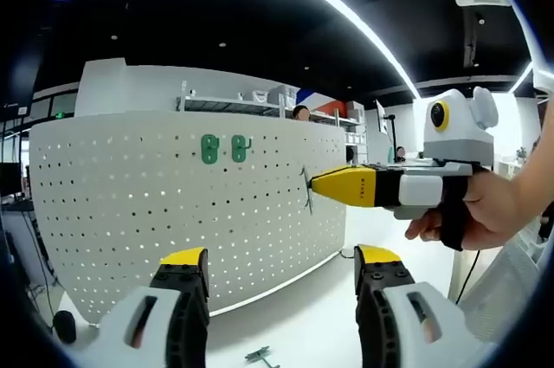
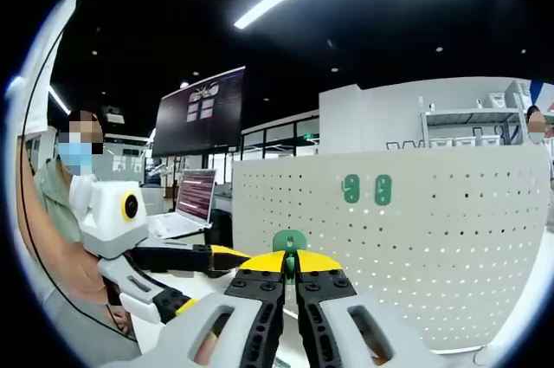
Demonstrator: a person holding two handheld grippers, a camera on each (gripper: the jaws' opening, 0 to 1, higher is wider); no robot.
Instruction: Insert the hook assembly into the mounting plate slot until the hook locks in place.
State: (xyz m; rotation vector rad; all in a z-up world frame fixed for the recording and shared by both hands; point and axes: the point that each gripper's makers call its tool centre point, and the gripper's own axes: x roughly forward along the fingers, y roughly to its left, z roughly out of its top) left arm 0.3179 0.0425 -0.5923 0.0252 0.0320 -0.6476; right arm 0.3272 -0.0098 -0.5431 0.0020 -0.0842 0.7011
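In the right gripper view the right gripper (image 2: pixel 290 266), yellow-tipped with black jaws, is clamped on a small green plastic hook assembly (image 2: pixel 289 242) held before the curved white perforated mounting plate (image 2: pixel 450 238). In the left gripper view it presses a dark wire hook against that plate. The left gripper (image 1: pixel 281 266) hangs with jaws wide apart, holding nothing. Two green hooks (image 1: pixel 224 149) sit on the plate; another metal hook (image 1: pixel 260 356) lies on the white table (image 1: pixel 312 325).
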